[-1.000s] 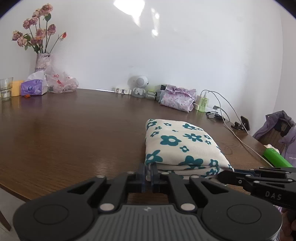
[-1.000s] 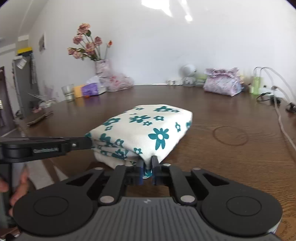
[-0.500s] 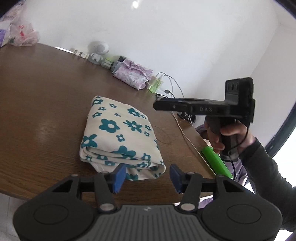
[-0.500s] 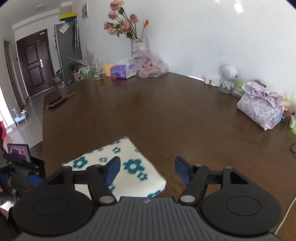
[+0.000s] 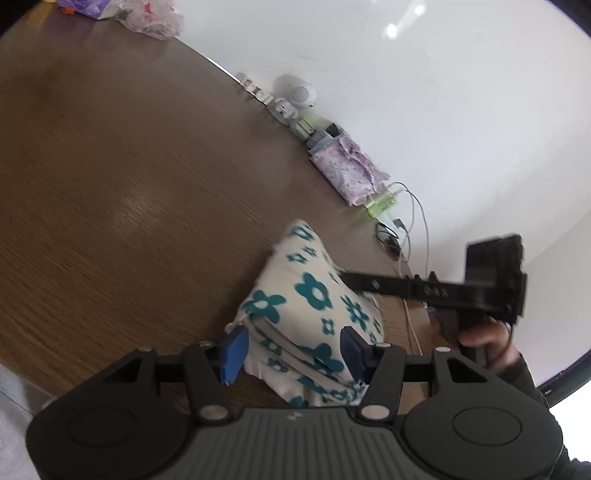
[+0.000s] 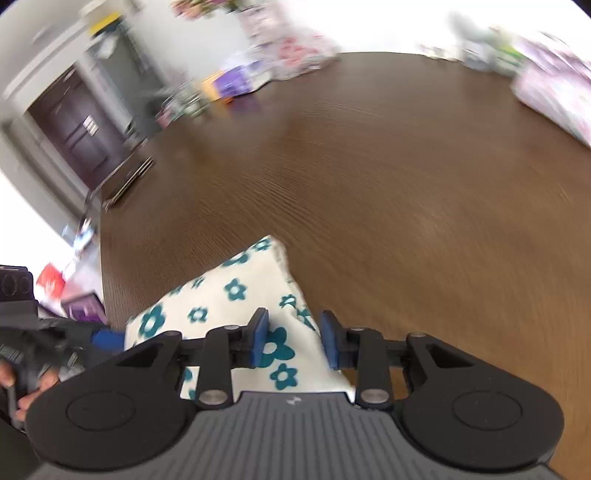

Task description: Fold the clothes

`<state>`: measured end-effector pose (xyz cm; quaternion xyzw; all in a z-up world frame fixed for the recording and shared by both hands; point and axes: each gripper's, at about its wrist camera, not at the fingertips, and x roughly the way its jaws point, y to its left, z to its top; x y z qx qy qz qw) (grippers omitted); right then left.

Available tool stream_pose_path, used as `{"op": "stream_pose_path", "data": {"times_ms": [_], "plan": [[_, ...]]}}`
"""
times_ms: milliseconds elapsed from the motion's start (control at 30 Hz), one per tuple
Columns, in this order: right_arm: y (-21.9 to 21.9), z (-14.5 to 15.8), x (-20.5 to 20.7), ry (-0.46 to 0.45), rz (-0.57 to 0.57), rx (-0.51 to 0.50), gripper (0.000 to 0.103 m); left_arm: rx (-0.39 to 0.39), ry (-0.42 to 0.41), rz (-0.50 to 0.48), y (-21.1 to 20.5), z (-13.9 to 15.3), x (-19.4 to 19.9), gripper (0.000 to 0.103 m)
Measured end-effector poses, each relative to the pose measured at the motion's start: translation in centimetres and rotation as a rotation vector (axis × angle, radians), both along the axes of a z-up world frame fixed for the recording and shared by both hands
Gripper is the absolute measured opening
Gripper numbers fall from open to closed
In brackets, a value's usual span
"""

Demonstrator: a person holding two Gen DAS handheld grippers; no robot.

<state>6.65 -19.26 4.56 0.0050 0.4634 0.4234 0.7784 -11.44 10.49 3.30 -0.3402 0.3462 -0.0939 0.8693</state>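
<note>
A folded white cloth with teal flowers (image 5: pixel 306 306) lies on the brown table (image 5: pixel 110 184). My left gripper (image 5: pixel 293 350) is rolled and open, its blue pads (image 5: pixel 234 350) standing either side of the stack's near folded edge. Seen from the right wrist, the cloth (image 6: pixel 221 299) has one corner between the jaws of my right gripper (image 6: pixel 294 339), which are closing; I see no pad pressing on it. From the left wrist view, the right gripper's body (image 5: pixel 424 290) reaches over the cloth's far side, held by a hand (image 5: pixel 480 332).
Along the wall edge stand a purple floral pouch (image 5: pixel 351 173), a white round toy (image 5: pixel 295 98), a green bottle (image 5: pixel 382 205) and cables (image 5: pixel 406 236). Plastic bags (image 5: pixel 151 18) sit far left. A dark flat device (image 6: pixel 127 181) lies at the table's edge, with a door (image 6: pixel 74 136) behind.
Both grippers let go of the cloth and opened. The left one rolled and now straddles the near edge. The right one swung round to a corner, its jaws narrower than half a second ago.
</note>
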Motion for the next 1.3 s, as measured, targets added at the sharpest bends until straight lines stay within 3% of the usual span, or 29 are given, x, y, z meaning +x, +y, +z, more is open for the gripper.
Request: {"op": "stream_pose_path", "data": {"times_ms": [67, 200, 267, 433, 500, 533, 600, 700, 767, 800, 900, 1000, 1033, 1067, 1233, 1300], "plan": [[-1.7, -0.5, -2.0, 0.024, -0.075, 0.026, 0.026, 0.032, 0.014, 0.03, 0.7, 0.0, 1.4, 0.053], [-3.7, -0.6, -7.9, 0.017, -0.182, 0.08, 0.026, 0.017, 0.01, 0.0, 0.8, -0.1, 4.4, 0.053], [-4.5, -0.2, -10.7, -0.036, -0.213, 0.093, 0.027, 0.011, 0.012, -0.027, 0.6, 0.0, 5.4, 0.053], [-6.3, 0.6, -16.6, -0.188, -0.234, 0.145, 0.07, -0.017, -0.11, -0.174, 2.1, 1.8, 3.3, 0.059], [-5.5, 0.2, -18.2, -0.227, -0.171, 0.153, 0.081, -0.004, -0.158, -0.258, 1.6, 2.1, 1.7, 0.066], [-5.0, 0.0, -19.0, -0.252, -0.141, 0.15, 0.081, 0.003, -0.182, -0.301, 1.2, 2.2, 0.9, 0.066], [-3.4, -0.3, -19.5, -0.346, -0.096, 0.087, 0.081, 0.072, -0.259, -0.394, -0.2, 2.2, -0.8, 0.067], [-2.0, -1.1, -19.7, -0.412, -0.043, -0.012, 0.08, 0.273, -0.344, -0.483, -2.9, 2.0, -2.6, 0.068], [-1.4, -1.7, -19.6, -0.443, -0.023, -0.057, 0.073, 0.412, -0.373, -0.518, -4.3, 1.6, -3.2, 0.066], [-1.5, -1.8, -19.5, -0.447, -0.014, -0.063, 0.065, 0.462, -0.383, -0.538, -4.7, 1.3, -3.3, 0.065], [-1.7, -2.0, -19.1, -0.442, 0.003, -0.064, 0.047, 0.583, -0.391, -0.582, -5.4, 0.7, -3.0, 0.042], [-1.9, -2.0, -18.4, -0.428, 0.001, -0.065, 0.037, 0.628, -0.392, -0.639, -5.2, 0.3, -2.5, 0.029], [-1.9, -2.0, -18.1, -0.425, 0.0, -0.069, 0.035, 0.641, -0.384, -0.654, -5.2, 0.0, -2.4, 0.015], [-1.8, -1.9, -17.9, -0.416, 0.003, -0.068, 0.035, 0.654, -0.375, -0.668, -5.1, -0.2, -2.2, 0.012], [-2.0, -1.5, -17.4, -0.385, 0.01, -0.087, 0.034, 0.661, -0.345, -0.685, -4.1, -0.5, -2.4, 0.012], [-2.8, -1.3, -17.3, -0.372, -0.007, -0.096, 0.031, 0.658, -0.319, -0.65, -3.0, -0.5, -2.6, 0.011]]}}
